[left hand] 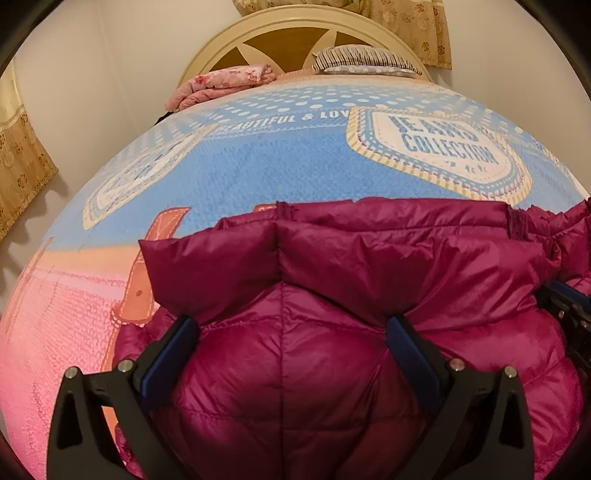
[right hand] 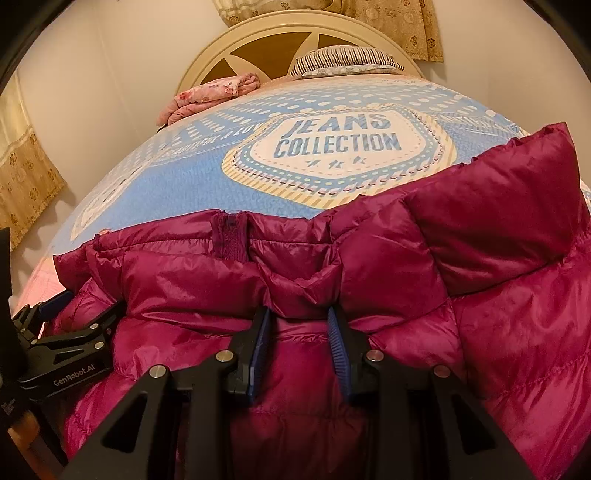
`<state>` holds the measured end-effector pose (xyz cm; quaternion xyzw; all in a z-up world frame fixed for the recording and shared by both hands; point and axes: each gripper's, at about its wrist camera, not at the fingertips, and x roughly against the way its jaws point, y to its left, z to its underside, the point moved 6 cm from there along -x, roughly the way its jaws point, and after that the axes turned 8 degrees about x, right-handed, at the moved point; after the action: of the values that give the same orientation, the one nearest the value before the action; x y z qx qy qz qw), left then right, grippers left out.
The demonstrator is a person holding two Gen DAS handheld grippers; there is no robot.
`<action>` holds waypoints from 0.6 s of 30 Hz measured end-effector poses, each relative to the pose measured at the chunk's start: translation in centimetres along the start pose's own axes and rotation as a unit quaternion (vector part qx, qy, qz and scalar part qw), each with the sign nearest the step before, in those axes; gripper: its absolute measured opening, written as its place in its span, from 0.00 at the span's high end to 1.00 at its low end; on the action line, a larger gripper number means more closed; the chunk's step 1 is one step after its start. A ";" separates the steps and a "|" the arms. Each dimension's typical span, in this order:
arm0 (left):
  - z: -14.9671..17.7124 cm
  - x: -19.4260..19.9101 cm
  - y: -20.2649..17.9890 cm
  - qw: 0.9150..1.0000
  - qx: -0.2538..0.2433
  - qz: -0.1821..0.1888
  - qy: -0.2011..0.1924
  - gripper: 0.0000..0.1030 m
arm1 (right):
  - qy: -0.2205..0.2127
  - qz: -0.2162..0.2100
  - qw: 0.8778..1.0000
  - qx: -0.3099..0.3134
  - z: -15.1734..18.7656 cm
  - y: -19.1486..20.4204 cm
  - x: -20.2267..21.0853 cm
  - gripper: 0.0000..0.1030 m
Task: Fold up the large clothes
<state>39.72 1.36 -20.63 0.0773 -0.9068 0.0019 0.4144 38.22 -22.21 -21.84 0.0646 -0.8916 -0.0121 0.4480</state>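
A magenta quilted down jacket point(left hand: 351, 266) lies bunched on the bed's near end; it also fills the right wrist view point(right hand: 406, 258). My left gripper point(left hand: 293, 325) is wide open, its blue-padded fingers astride a puffy fold of the jacket. My right gripper point(right hand: 299, 314) has its jaws partly closed around a fold of the jacket below the collar and zipper point(right hand: 231, 236). The left gripper shows at the left edge of the right wrist view point(right hand: 70, 314), and the right gripper at the right edge of the left wrist view point(left hand: 569, 306).
The bed's blue and pink printed cover point(left hand: 295, 155) stretches ahead to a cream headboard point(left hand: 288, 33). A folded pink floral blanket point(left hand: 221, 85) and a striped pillow point(left hand: 365, 59) lie by the headboard. Curtains point(left hand: 22, 162) hang at left and top right.
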 end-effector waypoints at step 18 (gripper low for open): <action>0.1 -0.1 -0.2 1.000 -0.008 -0.013 -0.003 0.00 | 0.016 0.032 0.999 0.019 -0.4 0.8 0.7 0.67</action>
<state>39.74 1.21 -20.76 0.0862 -0.9070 -0.0108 0.4120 38.03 -21.49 -20.93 0.0451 -0.8860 0.0199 0.4611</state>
